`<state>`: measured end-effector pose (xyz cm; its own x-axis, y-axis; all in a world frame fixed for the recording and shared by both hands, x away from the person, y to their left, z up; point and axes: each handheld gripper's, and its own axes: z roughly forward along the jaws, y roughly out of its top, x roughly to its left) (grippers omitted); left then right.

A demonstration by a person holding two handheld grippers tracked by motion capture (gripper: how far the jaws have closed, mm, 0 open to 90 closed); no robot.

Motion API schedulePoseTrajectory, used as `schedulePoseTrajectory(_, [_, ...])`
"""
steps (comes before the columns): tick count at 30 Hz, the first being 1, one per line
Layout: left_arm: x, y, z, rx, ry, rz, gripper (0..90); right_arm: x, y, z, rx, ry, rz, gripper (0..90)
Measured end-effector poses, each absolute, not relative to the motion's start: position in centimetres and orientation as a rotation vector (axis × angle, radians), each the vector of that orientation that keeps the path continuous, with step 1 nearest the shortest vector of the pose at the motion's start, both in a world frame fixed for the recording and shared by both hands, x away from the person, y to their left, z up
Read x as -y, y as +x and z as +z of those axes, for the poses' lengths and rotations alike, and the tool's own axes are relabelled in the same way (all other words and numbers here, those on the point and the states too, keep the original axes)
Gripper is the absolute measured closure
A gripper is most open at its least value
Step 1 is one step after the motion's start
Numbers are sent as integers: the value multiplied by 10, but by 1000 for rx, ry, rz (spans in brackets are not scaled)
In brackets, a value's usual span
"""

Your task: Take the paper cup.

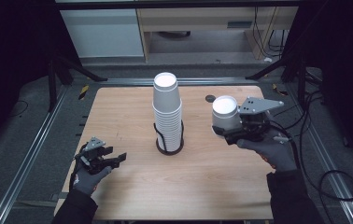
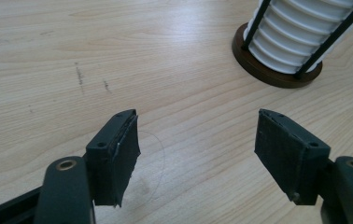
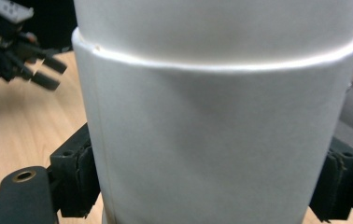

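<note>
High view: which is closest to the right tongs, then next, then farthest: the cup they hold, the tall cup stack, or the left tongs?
1. The held cup: gripped in the right tongs, at the table's right.
2. The cup stack: standing in its holder at the middle, to their left.
3. The left tongs: open and empty, over the table's near left edge.

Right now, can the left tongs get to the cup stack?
Probably yes: the left tongs are open and empty, and only bare table lies between them and the cup stack.
</note>
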<state>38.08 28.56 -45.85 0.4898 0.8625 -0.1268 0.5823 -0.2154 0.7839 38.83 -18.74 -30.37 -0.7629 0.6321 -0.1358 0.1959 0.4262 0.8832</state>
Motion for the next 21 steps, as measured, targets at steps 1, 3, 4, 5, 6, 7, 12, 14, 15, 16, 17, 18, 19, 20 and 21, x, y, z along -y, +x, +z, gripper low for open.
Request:
schedulePoseTrajectory(1, [-285,381,-458,-1193,1920,426,303,189,388,-307,-2242,699,1298,153])
schedulePoseTrajectory(3, [-284,381,-458,-1186,1923,420,308,190,387,-311,-2254,698,1299,153])
schedulePoseTrajectory(4, [-283,380,-457,-1177,1930,418,308,191,386,-315,-2266,696,1303,153])
schedulePoseTrajectory(5, [-282,380,-456,-1165,1937,410,312,192,385,-320,-2284,688,1298,153])
schedulePoseTrajectory(6, [-281,380,-455,-1161,1938,407,320,192,383,-328,-2317,674,1296,153])
schedulePoseTrajectory(7, [-280,380,-455,-1154,1942,402,320,192,383,-328,-2317,674,1296,153])
schedulePoseTrajectory(12, [-272,378,-450,-1103,1980,384,344,189,383,-344,-2389,649,1291,152])
schedulePoseTrajectory(14, [-270,378,-447,-1092,1973,369,357,187,384,-348,-2409,642,1294,152])
schedulePoseTrajectory(15, [-270,378,-447,-1092,1973,369,358,185,384,-350,-2422,632,1305,152])
schedulePoseTrajectory(16, [-268,376,-444,-1075,1970,380,362,183,383,-352,-2433,622,1310,152])
schedulePoseTrajectory(17, [-266,375,-442,-1065,1975,384,361,182,383,-353,-2445,610,1310,152])
schedulePoseTrajectory(18, [-264,375,-441,-1059,1978,387,362,180,383,-355,-2456,596,1312,152])
schedulePoseTrajectory(19, [-262,374,-439,-1052,1981,393,366,178,382,-357,-2469,585,1309,152])
schedulePoseTrajectory(20, [-262,374,-439,-1052,1981,393,370,177,382,-359,-2479,576,1305,152])
schedulePoseTrajectory(21, [-260,374,-437,-1040,1984,398,370,177,382,-359,-2479,576,1305,152])
